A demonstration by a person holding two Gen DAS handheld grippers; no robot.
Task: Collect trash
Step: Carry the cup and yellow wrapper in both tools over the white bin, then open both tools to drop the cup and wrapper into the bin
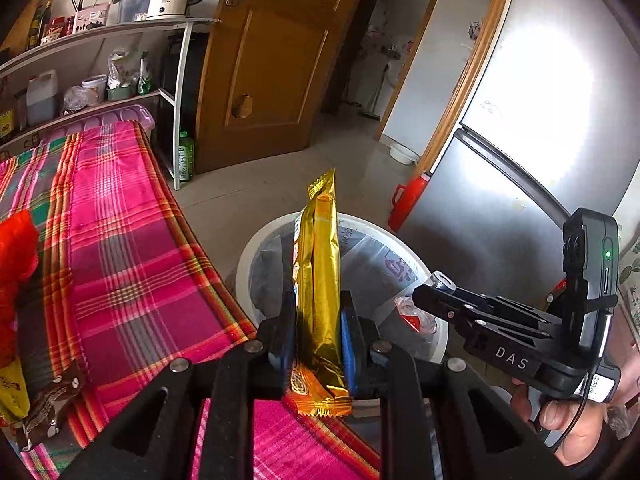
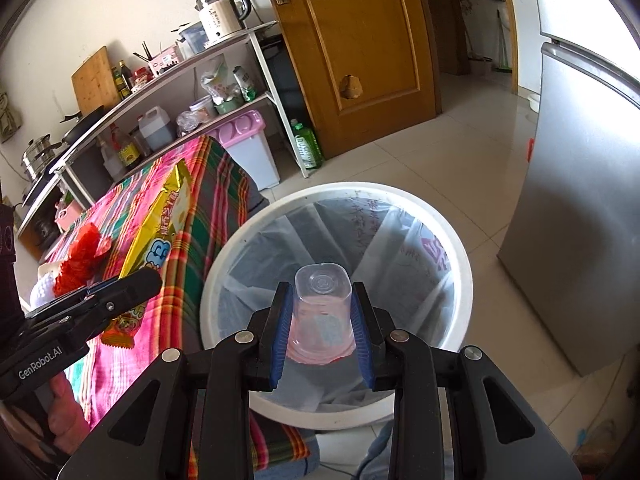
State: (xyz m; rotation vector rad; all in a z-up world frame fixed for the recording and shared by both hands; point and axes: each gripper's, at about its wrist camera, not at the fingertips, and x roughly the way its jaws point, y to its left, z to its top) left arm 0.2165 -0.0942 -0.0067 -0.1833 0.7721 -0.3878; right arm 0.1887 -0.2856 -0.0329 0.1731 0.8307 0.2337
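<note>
Here, gold wrapper (image 1: 318,280) seemingly lengthwise forward.

Both wrist views are bright with daylight and strongly barrel-distorted; dark vignetting rounds every corner. In the left view, a blown-out patch of glare covers the refrigerator door (image 1: 532,92), erasing its surface detail. Beside the refrigerator (image 2: 580,200) in the right view, the floor tiles (image 2: 460,152) carry a soft sheen. The gold wrapper (image 1: 320,280) shows sharp specular highlights. Focus is crisp centrally; straight door edges bow toward the margins.
</note>
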